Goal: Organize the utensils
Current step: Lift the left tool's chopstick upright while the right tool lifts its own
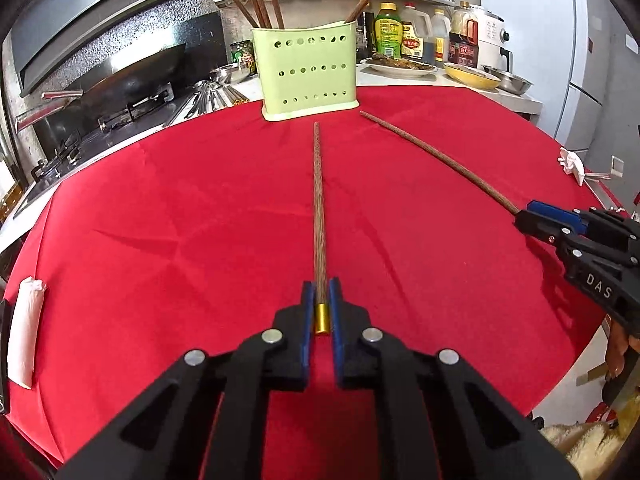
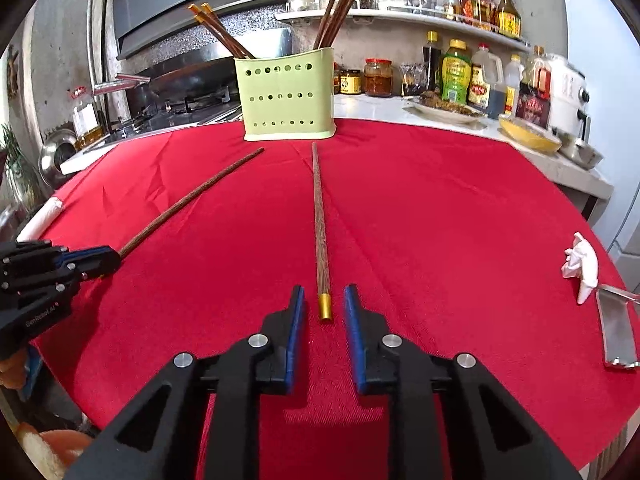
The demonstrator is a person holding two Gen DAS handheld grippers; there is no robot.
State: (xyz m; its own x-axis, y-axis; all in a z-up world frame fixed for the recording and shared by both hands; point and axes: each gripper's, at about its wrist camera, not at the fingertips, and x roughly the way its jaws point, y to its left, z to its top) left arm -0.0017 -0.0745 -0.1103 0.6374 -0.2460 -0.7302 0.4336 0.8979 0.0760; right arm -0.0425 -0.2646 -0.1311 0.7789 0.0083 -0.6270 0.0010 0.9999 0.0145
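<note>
Chopsticks: two loose ones on the red tablecloth, both pointing tip-first at the green perforated holder at the far edge, which already has several chopsticks standing in it, gold caps up

Left gripper is clamped on the left chopstick right at its gold cap, blue pads pinching both sides; whether the stick is lifted off the cloth, can't tell. Grabbing the thick capped end makes sense: tip goes into the holder first, cap ends up on top like the rest

Right gripper has its jaws apart, straddling the gold cap of the right chopstick, which lies flat on the cloth. Pads not touching it yet. In the left view it looks like contact at the stick's end, but the right wrist view shows clear gaps either side

My read: right needs to close on the cap, then both get carried to the holder. Risk: thin stick rotating in the pads

Crumpled tissue and a metal piece at right edge, not involved
</note>
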